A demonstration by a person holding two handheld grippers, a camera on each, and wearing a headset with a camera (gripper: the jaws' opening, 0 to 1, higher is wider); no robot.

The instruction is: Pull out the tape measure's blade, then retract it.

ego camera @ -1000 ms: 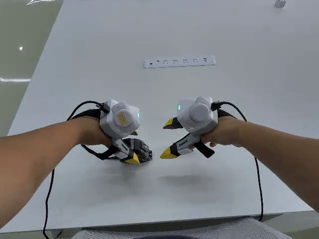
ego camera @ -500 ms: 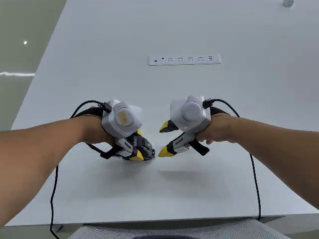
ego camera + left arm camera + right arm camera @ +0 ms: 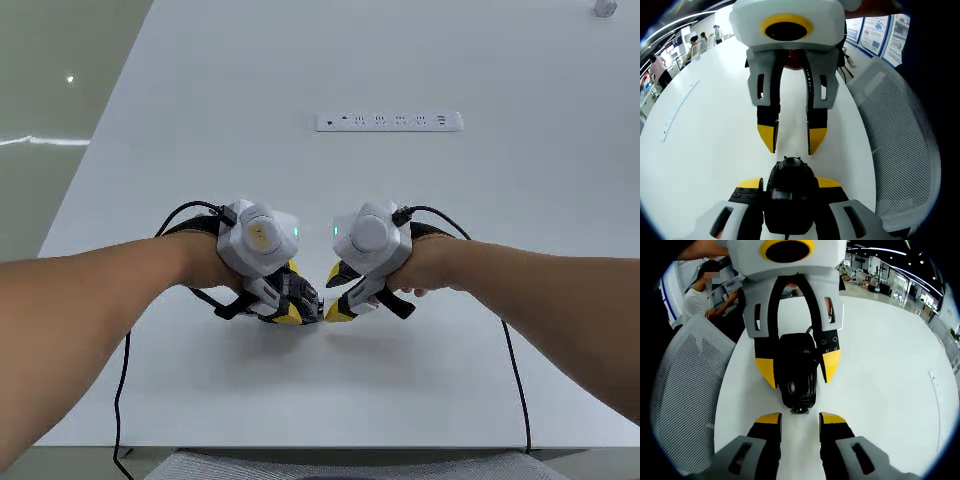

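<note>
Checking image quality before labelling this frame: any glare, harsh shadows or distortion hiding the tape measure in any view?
Head view: even light, sharp, only soft shadows on the table; glare only on the floor. Left gripper view: strong fisheye bending, tape measure black, little surface detail. Right gripper view: ceiling lights bright at top right, tape measure clear of them.

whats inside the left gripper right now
A black tape measure, clamped in the left gripper. The jaws cover its sides, so any markings there can't be seen.
</note>
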